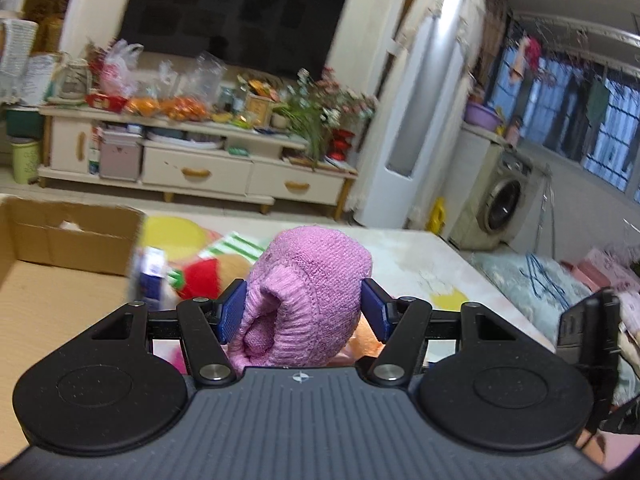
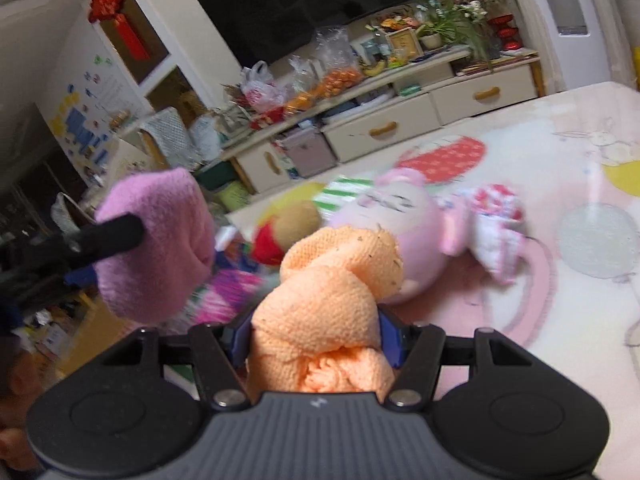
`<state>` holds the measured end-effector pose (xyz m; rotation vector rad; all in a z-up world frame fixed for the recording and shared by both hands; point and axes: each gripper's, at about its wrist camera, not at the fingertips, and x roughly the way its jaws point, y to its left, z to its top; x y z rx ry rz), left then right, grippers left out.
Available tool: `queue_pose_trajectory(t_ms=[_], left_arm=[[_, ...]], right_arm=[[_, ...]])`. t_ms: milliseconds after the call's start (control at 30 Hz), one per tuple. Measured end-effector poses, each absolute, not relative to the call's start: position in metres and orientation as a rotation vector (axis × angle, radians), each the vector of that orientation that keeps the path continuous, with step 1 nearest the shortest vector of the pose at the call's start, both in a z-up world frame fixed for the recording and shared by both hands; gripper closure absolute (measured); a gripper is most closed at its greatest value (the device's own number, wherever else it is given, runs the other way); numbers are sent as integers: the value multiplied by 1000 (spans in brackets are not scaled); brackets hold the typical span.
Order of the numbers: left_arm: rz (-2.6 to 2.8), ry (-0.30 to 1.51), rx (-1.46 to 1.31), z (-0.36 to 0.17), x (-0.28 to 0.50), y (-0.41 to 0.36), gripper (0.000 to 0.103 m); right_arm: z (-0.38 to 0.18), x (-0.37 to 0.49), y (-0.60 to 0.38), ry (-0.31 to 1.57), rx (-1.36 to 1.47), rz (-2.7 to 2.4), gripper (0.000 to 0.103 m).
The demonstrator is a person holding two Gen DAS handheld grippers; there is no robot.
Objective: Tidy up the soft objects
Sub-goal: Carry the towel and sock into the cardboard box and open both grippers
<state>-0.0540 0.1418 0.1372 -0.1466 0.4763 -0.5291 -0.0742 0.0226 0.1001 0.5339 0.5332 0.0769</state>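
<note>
Pink knit bundle [image 1: 308, 292], orange knit bundle [image 2: 328, 320], brown cardboard box [image 1: 72, 236].

Television [image 1: 236, 16] above cluttered cabinet [image 1: 192, 160]

The plush toys [image 2: 404, 220] are motion-blurred; the cardboard box [image 1: 60, 240] is cut off.

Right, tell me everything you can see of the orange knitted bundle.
The orange knitted bundle is a soft, peach-orange roll of ribbed knit, folded over itself with a rounded knob on top and dark lint specks. The right gripper is shut on it, blue pads pressing both sides of its middle, holding it upright above the pink blanket. Its lower folds bulge against the gripper body. Nothing else appears to touch it.
</note>
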Motion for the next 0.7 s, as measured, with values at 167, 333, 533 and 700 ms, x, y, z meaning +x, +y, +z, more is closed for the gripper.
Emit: queue_pose_trajectory(t_ms=[167,333,533,700], left_arm=[[-426,450,-197,139,-49,175,26],[-295,435,-236,139,-45,204,26],[-120,432,-307,141,-40,236,26],[-2,449,-345,143,-33,250,26]], right_arm=[[122,-61,48,508,574,170,42],[141,-39,84,492,593,269,42],[159,-7,129,478,591,389,42],[162,12,169,487,546,459,41]])
